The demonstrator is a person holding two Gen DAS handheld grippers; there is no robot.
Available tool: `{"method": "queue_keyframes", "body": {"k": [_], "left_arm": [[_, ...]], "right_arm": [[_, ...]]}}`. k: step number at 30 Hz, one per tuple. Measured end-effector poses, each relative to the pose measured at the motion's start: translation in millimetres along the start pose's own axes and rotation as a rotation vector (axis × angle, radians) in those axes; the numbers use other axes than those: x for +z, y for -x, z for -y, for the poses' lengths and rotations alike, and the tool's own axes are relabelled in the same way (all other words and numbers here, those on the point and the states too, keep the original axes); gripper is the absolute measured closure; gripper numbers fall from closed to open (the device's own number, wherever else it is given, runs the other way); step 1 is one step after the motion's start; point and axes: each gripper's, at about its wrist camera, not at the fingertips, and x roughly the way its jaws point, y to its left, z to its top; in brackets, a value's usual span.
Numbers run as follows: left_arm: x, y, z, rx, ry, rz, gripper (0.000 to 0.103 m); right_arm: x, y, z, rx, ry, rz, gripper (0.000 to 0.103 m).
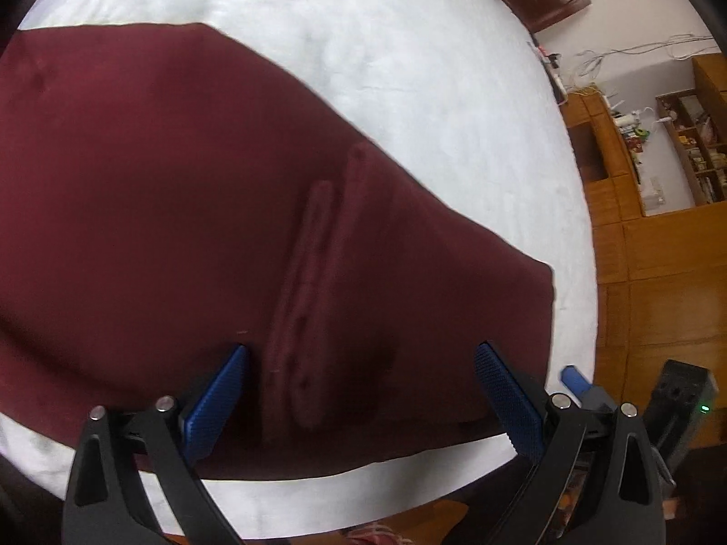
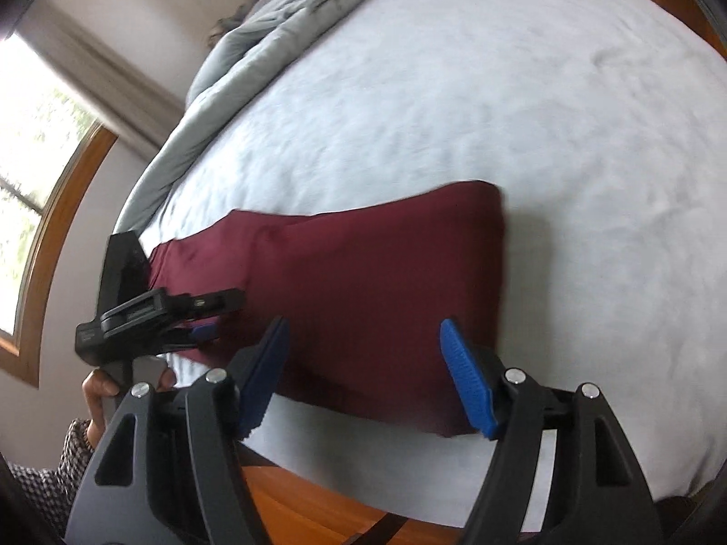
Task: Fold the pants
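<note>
Dark red pants (image 1: 191, 209) spread flat on a pale blue sheet (image 1: 363, 54), close to the near edge of the bed. Raised seam (image 1: 313, 299) running lengthwise down the cloth. Left gripper (image 1: 361, 354) just above the pants, blue pads (image 1: 213, 404) wide apart, nothing between them. Right gripper (image 2: 363, 331) likewise spread wide and empty, above the folded end (image 2: 477, 281) of the pants. Rumpled grey quilt (image 2: 272, 45) at the far side of the bed. Window (image 2: 32, 168) with a wooden frame on the left. Wooden shelves (image 1: 690, 145) crowded with small items, their labels too blurred to read. No legible writing anywhere.
</note>
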Motion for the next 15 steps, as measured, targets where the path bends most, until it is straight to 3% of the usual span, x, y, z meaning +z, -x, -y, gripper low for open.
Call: {"method": "queue_keyframes", "body": {"k": [1, 3, 4, 6, 9, 15], "left_arm": [[-1, -1, 2, 0.004, 0.008, -0.003, 0.009], [-1, -5, 3, 0.039, 0.025, -0.008, 0.032], [-2, -7, 2, 0.061, 0.037, -0.015, 0.054], [-1, -9, -3, 0.074, 0.061, -0.019, 0.072], [-3, 0, -7, 0.023, 0.092, -0.013, 0.080], [-13, 32, -1, -0.004, 0.063, 0.063, 0.083]], "right_arm": [[0, 0, 6, -0.008, -0.008, 0.003, 0.034], [-1, -4, 11, -0.017, -0.012, 0.005, 0.034], [-1, -6, 14, -0.019, -0.020, 0.006, 0.034], [0, -11, 24, -0.016, -0.047, 0.002, 0.034], [-4, -9, 35, -0.021, -0.081, 0.001, 0.034], [-2, -2, 53, -0.028, -0.132, 0.018, 0.032]]}}
